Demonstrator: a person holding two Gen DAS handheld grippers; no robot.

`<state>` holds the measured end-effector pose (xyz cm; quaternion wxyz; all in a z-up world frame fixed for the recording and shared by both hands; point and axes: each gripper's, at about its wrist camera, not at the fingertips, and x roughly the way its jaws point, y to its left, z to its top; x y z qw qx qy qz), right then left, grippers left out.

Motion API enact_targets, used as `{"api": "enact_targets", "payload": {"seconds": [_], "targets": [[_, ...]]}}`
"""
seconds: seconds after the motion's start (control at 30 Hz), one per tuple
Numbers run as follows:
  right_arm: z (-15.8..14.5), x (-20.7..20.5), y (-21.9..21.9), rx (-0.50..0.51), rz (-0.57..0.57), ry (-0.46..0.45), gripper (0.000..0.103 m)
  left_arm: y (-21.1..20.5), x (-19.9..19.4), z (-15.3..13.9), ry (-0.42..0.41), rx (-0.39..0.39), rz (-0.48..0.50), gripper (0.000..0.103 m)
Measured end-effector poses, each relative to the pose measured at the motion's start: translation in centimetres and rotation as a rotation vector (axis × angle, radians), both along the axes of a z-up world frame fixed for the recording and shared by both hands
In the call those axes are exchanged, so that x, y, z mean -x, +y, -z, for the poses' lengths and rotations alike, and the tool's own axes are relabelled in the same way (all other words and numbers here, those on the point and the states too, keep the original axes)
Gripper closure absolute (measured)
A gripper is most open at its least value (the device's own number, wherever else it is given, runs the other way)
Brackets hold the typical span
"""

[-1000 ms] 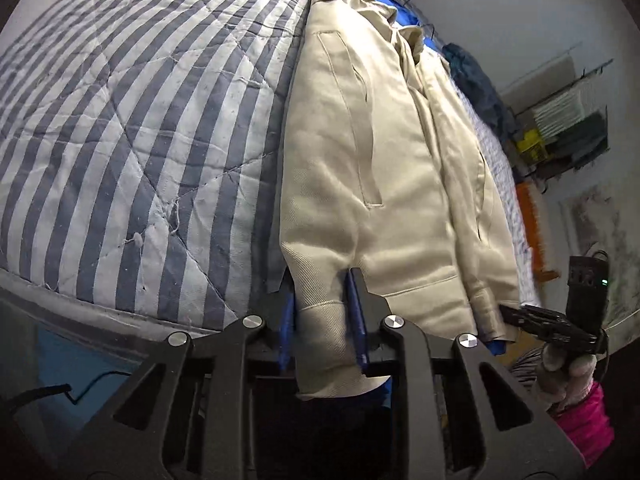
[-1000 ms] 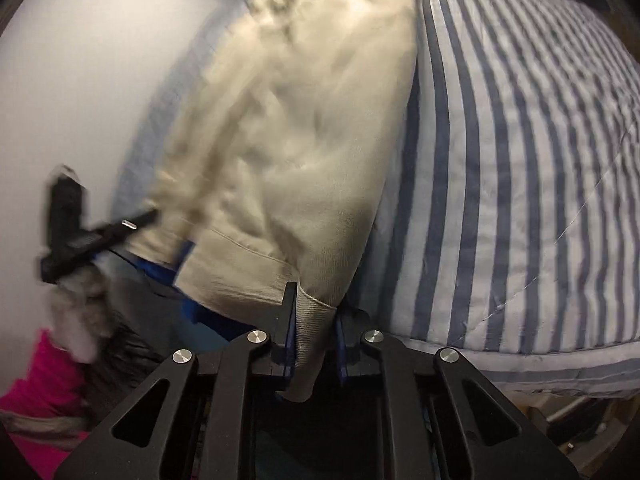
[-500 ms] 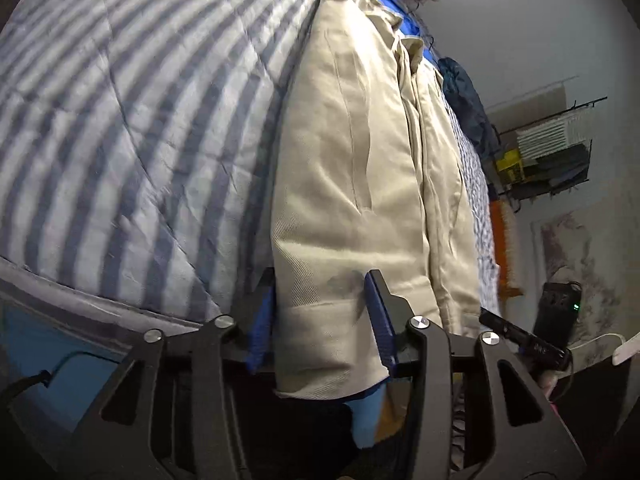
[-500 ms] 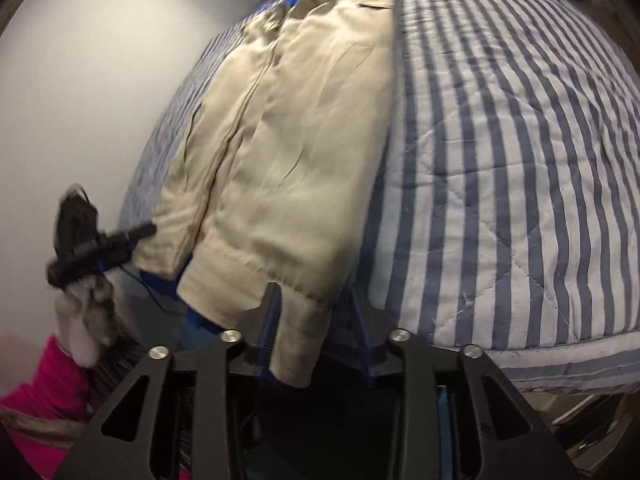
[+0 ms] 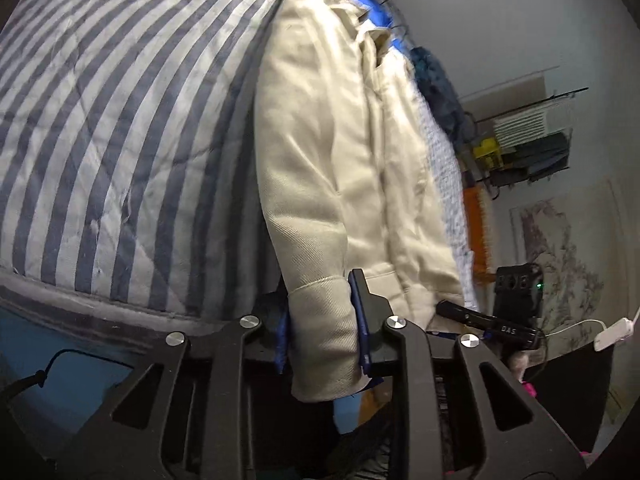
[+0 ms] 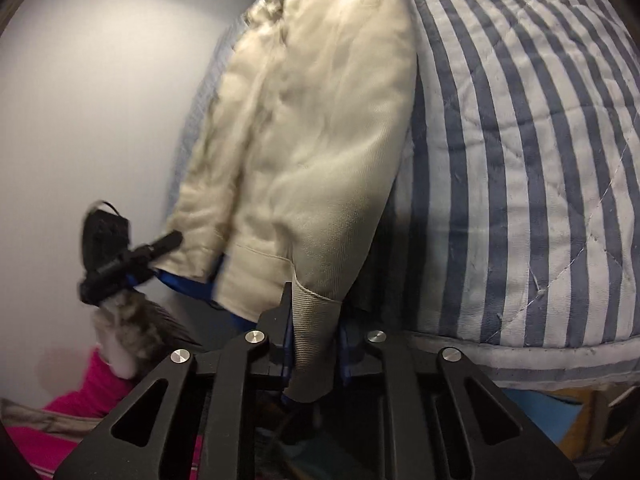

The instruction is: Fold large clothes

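A beige jacket (image 5: 340, 152) with a blue lining lies lengthwise on a bed with a blue-and-white striped quilt (image 5: 120, 120). My left gripper (image 5: 322, 320) is shut on the beige cuff of one sleeve at the bed's near edge. My right gripper (image 6: 314, 320) is shut on the cuff of the other sleeve; the jacket (image 6: 312, 140) stretches away from it over the quilt (image 6: 520, 160). The right gripper (image 5: 484, 324) shows at the right of the left wrist view, and the left gripper (image 6: 128, 260) shows at the left of the right wrist view.
A dark blue garment (image 5: 436, 92) lies on the far part of the bed. A rack with hanging things (image 5: 528, 148) stands by the wall. A white wall (image 6: 100, 100) is left of the bed. The person's pink sleeve (image 6: 80, 412) is low at left.
Both grippers widened around the cuffs half a second ago and have shut on them again. The sleeves are lifted and bunched more, and both views have swung closer to the jacket.
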<state>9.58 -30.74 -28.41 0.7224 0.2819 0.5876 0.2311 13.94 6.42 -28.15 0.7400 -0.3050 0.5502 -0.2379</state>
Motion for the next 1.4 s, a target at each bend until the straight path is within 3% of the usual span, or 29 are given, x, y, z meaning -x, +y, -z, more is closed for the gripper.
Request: {"api": "enact_targets", "payload": {"seconds": [0.33,0.47,0.57,0.8,1.07,1.2,1.33,1.4], "targets": [[-5.4,-2.8,-1.2,-0.130,0.115,-0.097,0.089,0.7,-3.9,-4.3,-0.053,0.096,-0.062,0.083],[-7.0,-5.8,-1.5,-0.098,0.164,-0.141,0.089,1.3,-7.1,-4.4,-0.045,0.139,-0.125,0.084],[-7.5,-8.8,-1.4,-0.066,0.192,-0.148,0.089,0.8,-9.9,-4.2,-0.046,0.123,-0.154,0.084],[-5.3,-15.1,-1.8,0.006,0.227,-0.101,0.089,-0.5,-15.7,-1.7,0.007,0.080,-0.186,0.084],[-1.6,-17.9,-2.5,0.028,0.273,-0.018,0.088,-1.5,-18.7,1.9,0.058,0.055,-0.211,0.084],[-0.3,-18.4,-3.1,-0.036,0.298,0.019,0.079,-1.8,-19.3,2.4,0.071,0.052,-0.214,0.082],[-0.9,-17.8,-4.5,-0.131,0.330,-0.008,0.043,-1.3,-19.9,2.1,0.104,0.101,-0.204,0.072],[-1.6,-17.2,-5.7,-0.183,0.357,-0.029,0.033,-0.6,-20.2,1.9,0.116,0.141,-0.214,0.068]]}}
